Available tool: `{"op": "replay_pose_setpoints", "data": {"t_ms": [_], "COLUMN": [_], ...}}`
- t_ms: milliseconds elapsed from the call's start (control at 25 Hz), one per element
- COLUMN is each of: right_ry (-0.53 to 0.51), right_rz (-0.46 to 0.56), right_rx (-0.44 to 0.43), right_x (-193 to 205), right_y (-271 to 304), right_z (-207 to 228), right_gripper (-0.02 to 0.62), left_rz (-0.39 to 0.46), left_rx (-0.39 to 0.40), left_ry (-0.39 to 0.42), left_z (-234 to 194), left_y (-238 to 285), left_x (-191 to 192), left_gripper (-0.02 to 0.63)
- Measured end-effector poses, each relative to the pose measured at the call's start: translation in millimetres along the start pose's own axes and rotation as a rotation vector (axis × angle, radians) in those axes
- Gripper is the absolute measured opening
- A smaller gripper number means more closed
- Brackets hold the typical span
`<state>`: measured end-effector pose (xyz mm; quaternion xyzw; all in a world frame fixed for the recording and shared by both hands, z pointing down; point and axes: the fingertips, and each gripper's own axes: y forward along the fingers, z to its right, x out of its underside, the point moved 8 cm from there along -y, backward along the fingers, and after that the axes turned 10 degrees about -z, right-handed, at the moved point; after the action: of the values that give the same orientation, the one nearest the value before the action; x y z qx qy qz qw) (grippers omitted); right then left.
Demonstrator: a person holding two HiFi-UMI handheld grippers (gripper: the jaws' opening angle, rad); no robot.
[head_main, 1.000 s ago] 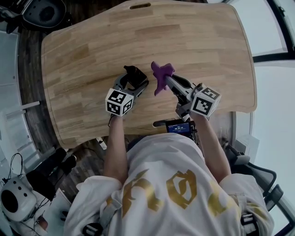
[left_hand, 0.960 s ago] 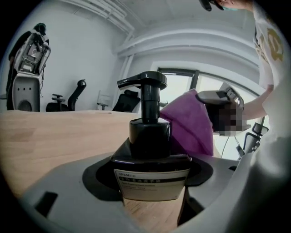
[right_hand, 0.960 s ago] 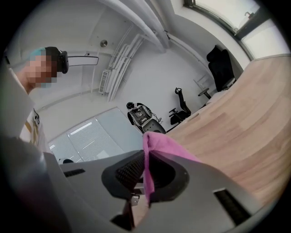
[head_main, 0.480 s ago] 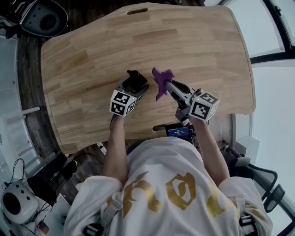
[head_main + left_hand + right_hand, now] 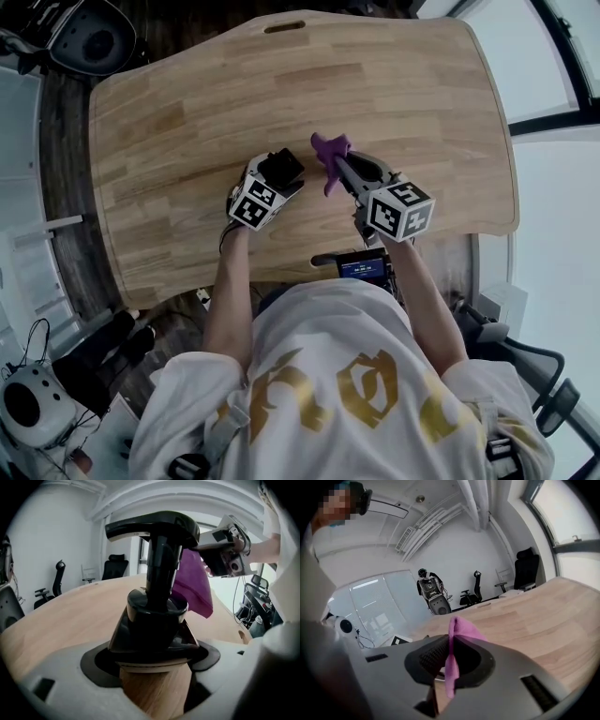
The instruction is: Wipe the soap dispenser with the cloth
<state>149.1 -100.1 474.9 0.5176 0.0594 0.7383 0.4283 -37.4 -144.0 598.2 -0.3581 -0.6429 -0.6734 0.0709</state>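
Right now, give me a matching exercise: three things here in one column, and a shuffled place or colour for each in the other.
1 soap dispenser
2 cloth
3 table

a pinched in the right tongs
b light wood
c gripped in the left tongs

Pairs: 1-c, 2-a, 3-b

The person is wearing a white short-sleeved T-shirt point(image 5: 319, 319) carrying large gold lettering point(image 5: 370, 384). The left gripper point(image 5: 279, 171) and the right gripper point(image 5: 338, 163) are showing pale grey moulded bodies, with black pads lining the jaws and small dark rectangular slots behind them. At the left tool's rear a white cube point(image 5: 255, 203) is bearing black square markers, and a matching cube point(image 5: 398, 212) is sitting at the rear of the right one.
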Motion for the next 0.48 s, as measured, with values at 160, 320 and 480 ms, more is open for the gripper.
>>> {"op": "replay_pose_setpoints", "data": {"t_ms": [160,320,480], "right_ry": [-0.032,-0.084,-0.100], "right_rz": [0.028,0.025,0.030], "right_rx": [0.023,0.067,0.100], "right_x": [-5,-3,-1], "right_y": [-4,-8,-12], "right_z": [-10,-21,-29], "right_gripper": [0.034,0.034,0.034], "left_rz": [-0.043,-0.030,0.107], "left_rx": [0.020,-0.029,-0.073], "left_ry": [0.048,-0.043,-0.160], "left_z": [-3,-9,-8], "left_y": [-5,-22,-56], "left_x": [-2,16,29], "left_gripper": [0.359,0.358,0.358]}}
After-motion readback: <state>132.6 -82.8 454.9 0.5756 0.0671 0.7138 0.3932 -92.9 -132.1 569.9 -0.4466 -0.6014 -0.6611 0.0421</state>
